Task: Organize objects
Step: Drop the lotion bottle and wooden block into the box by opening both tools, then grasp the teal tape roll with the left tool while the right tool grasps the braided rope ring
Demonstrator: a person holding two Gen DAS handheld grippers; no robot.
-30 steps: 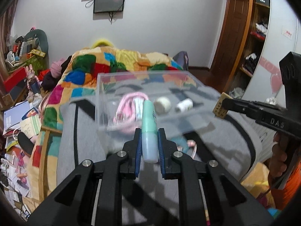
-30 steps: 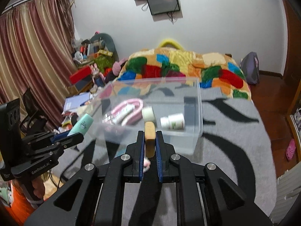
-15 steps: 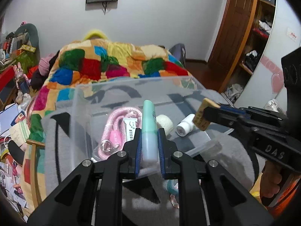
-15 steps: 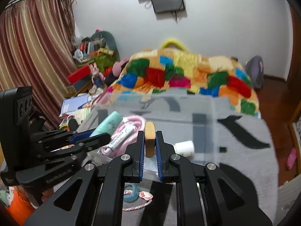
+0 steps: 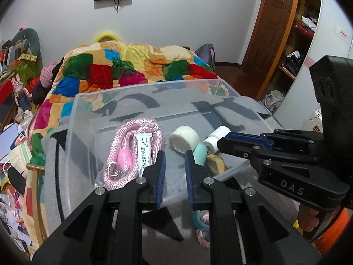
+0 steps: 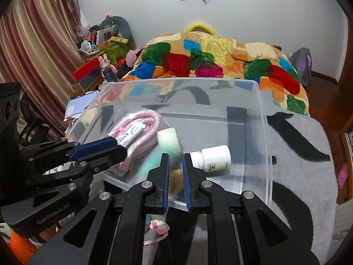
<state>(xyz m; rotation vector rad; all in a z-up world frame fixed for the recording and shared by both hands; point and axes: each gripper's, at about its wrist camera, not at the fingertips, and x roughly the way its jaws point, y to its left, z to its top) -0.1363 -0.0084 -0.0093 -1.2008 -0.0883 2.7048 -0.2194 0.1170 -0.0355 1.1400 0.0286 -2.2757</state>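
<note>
Both the left tongs [image 5: 174,165] and right tongs [image 6: 175,172] now stand spread and empty, the mint tube [image 5: 200,152] and tan block [image 5: 216,163] released into the clear bin [image 5: 88,119], so two more items are put away.

The matte black plastic left gripper [image 5: 173,167] has blue-ribbed finger pads [image 5: 160,172] and silver screw heads. The matching black right gripper [image 6: 175,176] bears "DAS" lettering; bare fingers [image 5: 308,219] wrap its handle.

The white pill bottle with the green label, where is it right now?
In the right wrist view the white pill bottle lies on its side inside the clear plastic bin, toward its right wall, just right of the open right gripper.
</note>
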